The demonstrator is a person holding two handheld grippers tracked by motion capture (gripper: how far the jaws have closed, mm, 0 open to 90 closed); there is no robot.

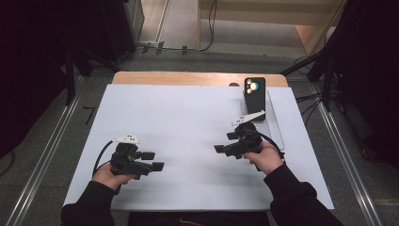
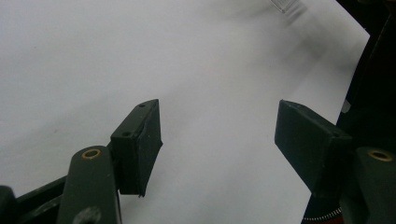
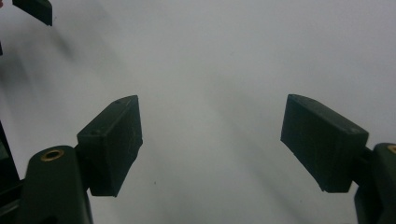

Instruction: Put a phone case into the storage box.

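My left gripper [image 1: 153,160] hovers low over the white table [image 1: 179,117] at the front left, held in a hand, its jaws pointing right. In the left gripper view the left gripper [image 2: 217,123] stands open with bare white surface between its pads. My right gripper [image 1: 226,142] sits at the right of centre, jaws pointing left toward the other one. The right gripper view has the right gripper [image 3: 212,123] open and empty too, with a jaw of the left gripper [image 3: 32,9] far off at the top left.
A black phone [image 1: 254,96], camera lenses up, rests on a pale flat tray [image 1: 276,126] at the table's back right, just behind my right hand. A wooden edge [image 1: 188,77] borders the far side. Dark stands and cables flank the table.
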